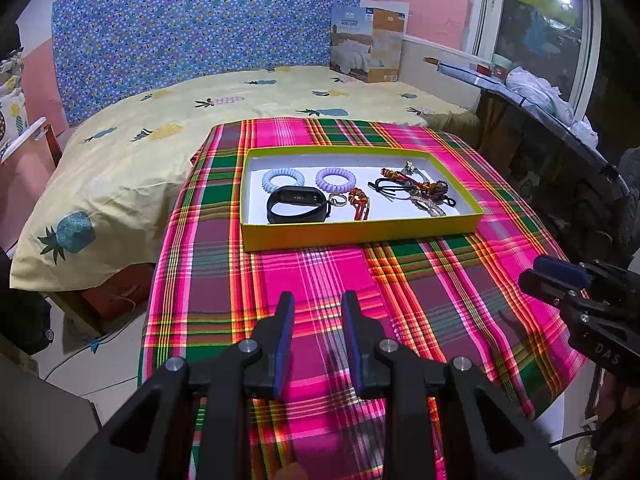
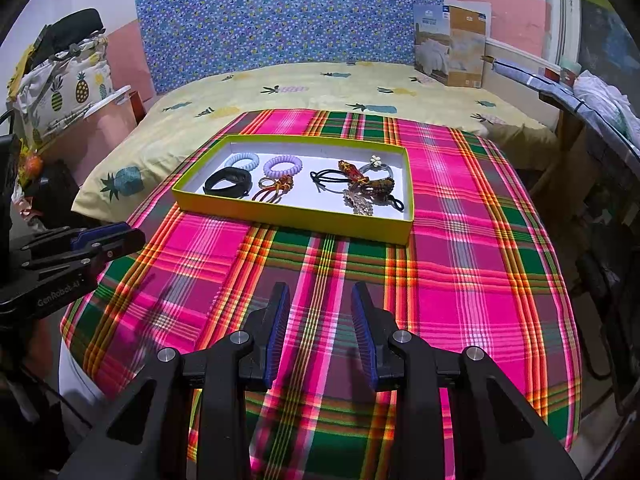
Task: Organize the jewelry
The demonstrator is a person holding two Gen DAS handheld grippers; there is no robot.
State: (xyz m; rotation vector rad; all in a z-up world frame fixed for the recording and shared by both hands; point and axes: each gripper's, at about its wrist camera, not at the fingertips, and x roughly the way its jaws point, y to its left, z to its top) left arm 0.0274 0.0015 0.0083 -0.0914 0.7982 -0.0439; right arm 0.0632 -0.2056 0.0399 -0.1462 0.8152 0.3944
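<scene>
A shallow yellow box [image 1: 360, 234] [image 2: 292, 214] with a white floor sits on the plaid-covered table. In it lie a black smart band [image 1: 298, 204] [image 2: 228, 182], two coiled hair ties, pale blue [image 1: 283, 179] and lilac [image 1: 335, 178] [image 2: 283, 167], a small ring [image 1: 338, 201], a red braided bracelet [image 1: 359, 202], and a tangle of black ties and bracelets [image 1: 416, 190] [image 2: 360, 184] at the right. My left gripper [image 1: 318, 300] is open and empty, near the table's front. My right gripper [image 2: 320, 292] is open and empty beside it.
The plaid cloth [image 1: 320, 280] covers a table that ends close on both sides. A bed with a pineapple sheet [image 1: 160, 128] lies behind. A cardboard quilt box [image 1: 366, 44] stands at the back. A cluttered shelf [image 1: 540, 92] runs along the right.
</scene>
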